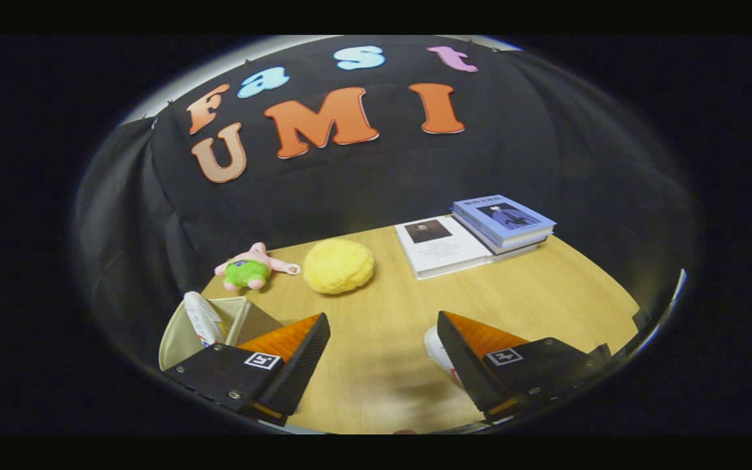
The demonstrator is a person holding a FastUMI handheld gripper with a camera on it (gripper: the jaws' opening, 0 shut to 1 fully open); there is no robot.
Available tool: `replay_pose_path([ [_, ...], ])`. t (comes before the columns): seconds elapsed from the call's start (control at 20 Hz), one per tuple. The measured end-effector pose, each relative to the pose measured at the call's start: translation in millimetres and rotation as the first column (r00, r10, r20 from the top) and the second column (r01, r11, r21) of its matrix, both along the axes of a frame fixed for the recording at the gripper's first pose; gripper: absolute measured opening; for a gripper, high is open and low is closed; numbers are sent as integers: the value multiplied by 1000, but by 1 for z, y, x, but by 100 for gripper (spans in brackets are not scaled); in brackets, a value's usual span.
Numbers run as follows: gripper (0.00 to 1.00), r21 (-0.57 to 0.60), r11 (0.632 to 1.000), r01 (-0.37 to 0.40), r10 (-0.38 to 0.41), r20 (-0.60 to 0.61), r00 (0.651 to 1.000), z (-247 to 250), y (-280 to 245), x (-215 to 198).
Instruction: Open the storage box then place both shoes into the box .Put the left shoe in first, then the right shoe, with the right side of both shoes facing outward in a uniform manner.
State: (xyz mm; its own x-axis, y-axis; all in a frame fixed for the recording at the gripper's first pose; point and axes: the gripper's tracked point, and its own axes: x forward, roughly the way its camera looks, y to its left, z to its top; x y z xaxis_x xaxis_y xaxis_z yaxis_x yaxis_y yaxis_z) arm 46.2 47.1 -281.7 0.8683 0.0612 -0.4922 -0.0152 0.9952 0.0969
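Note:
My gripper (381, 320) is open above the wooden table (382, 365), with nothing between its fingers. Left of the left finger (297, 365) stands a beige storage box (177, 339), open at the top. A white shoe (201, 318) with a ribbed sole stands upright inside it, leaning on the box wall. Beside the right finger (464, 365), on its inner side, lies a second white shoe (435, 349). Just a rounded end of it shows; the finger hides the rest. I cannot tell which shoe is left or right.
Beyond the fingers lie a pink and green plush toy (249, 267) and a yellow fluffy ball (338, 266). Farther right rest a white book (444, 248) and a stack of blue books (503, 223). The table's rounded edge runs along the right.

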Motion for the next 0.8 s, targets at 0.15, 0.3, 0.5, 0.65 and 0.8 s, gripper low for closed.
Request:
replay_pose_path([
  [0.15,98,-28,999,39,-40,-31,999,-17,-49,-6],
  [0.3,98,-66,997,41,-45,-64,997,-37,-82,-12],
  [0.5,98,-83,996,44,-55,-139,989,-74,-111,-24],
  [0.65,93,-90,996,19,-36,-197,980,-101,-120,-30],
  [0.8,78,-100,995,-18,-7,-245,970,-123,-124,-34],
])
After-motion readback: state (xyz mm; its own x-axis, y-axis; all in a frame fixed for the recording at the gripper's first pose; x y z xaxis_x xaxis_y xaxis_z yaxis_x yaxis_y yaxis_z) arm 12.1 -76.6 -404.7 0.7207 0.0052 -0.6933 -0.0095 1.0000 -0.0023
